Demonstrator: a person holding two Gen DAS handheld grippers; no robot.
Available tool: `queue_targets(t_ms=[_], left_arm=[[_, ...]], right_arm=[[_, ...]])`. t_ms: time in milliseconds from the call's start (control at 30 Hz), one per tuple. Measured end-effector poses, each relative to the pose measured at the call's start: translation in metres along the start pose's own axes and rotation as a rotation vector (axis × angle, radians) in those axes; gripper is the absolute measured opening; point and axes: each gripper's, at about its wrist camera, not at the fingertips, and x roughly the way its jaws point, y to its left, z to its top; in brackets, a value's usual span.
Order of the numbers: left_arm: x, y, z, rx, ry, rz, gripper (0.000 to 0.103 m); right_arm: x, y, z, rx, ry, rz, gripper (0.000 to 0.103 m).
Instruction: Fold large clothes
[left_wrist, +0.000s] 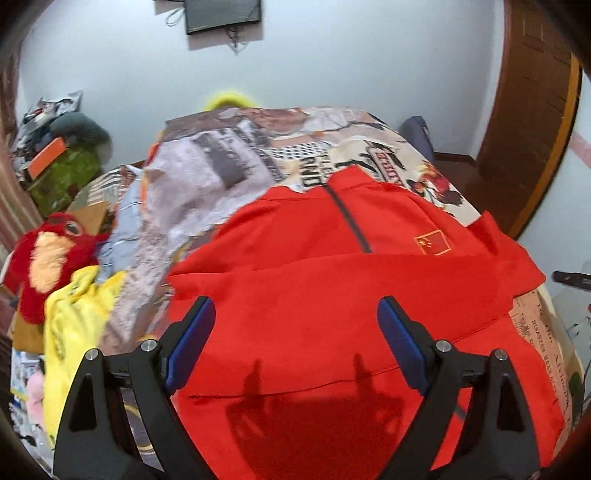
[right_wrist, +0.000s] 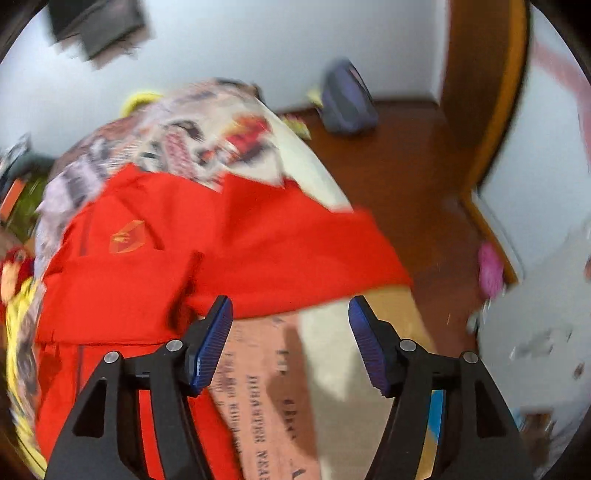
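Observation:
A large red jacket (left_wrist: 314, 288) with a dark zip and a small flag badge (left_wrist: 432, 242) lies spread on a bed, its lower part folded up over the chest. My left gripper (left_wrist: 295, 321) hovers above the jacket, wide open, nothing between its blue pads; its shadow falls on the cloth. In the blurred right wrist view the same jacket (right_wrist: 184, 258) fills the left half. My right gripper (right_wrist: 290, 317) is open over the jacket's right edge and the printed bedcover (right_wrist: 258, 387), holding nothing.
The bed carries a newspaper-print cover (left_wrist: 332, 147). A red plush toy (left_wrist: 48, 258) and a yellow cloth (left_wrist: 77, 317) lie at its left side, clutter behind them. Wooden floor (right_wrist: 406, 184), a door frame (right_wrist: 484, 110) and a purple bag (right_wrist: 347, 99) are on the right.

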Motion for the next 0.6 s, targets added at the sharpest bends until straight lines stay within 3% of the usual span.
queue_targets(t_ms=[167, 300, 533, 600], left_arm=[[0.033, -0.017, -0.003, 0.013, 0.059, -0.055, 0.090], [0.054, -0.019, -0.008, 0.012, 0.094, -0.056, 0.090], [0.077, -0.004, -0.018, -0.052, 0.140, -0.060, 0.090], [0.079, 0.000, -0.020, -0.063, 0.145, -0.055, 0.090]], right_arm=[[0.036, -0.040, 0.005, 0.215, 0.038, 0.101, 0.061], [0.055, -0.057, 0.013, 0.326, 0.028, 0.138, 0.062], [0.080, -0.064, 0.033, 0.441, -0.013, 0.099, 0.061], [0.081, -0.061, 0.038, 0.440, -0.039, 0.062, 0.053]])
